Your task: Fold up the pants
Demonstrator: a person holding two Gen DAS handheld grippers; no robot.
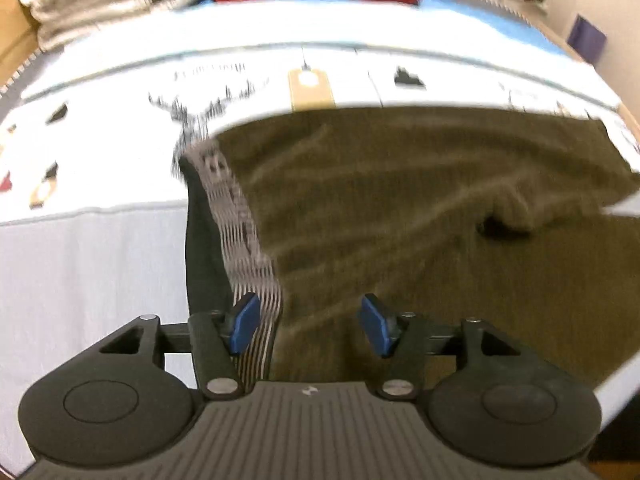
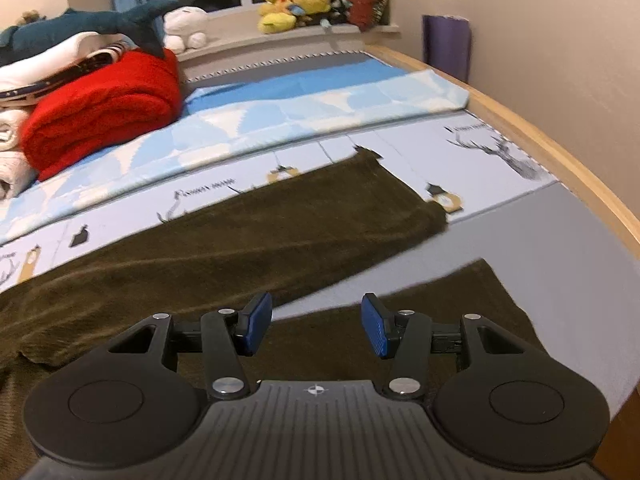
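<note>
The bed (image 2: pixel 592 248) carries the olive pants (image 2: pixel 224 248) spread flat, both legs reaching ahead of the right claw (image 2: pixel 316 330), which gapes empty above the near leg. The left claw (image 1: pixel 310 328), equally wide and empty, hangs over the striped waistband (image 1: pixel 240 232) just ahead-left. Judging by this, pinch waistband and near leg together, lifting evenly.

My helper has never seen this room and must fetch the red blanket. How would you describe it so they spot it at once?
Start at the bed with the pale printed sheet, where olive pants lie spread. At the far end, below the windowsill, stands a pile of folded bedding. The red blanket is the thick, bright roll there, under a blue plush shark and beside cream-white folded blankets.
</note>
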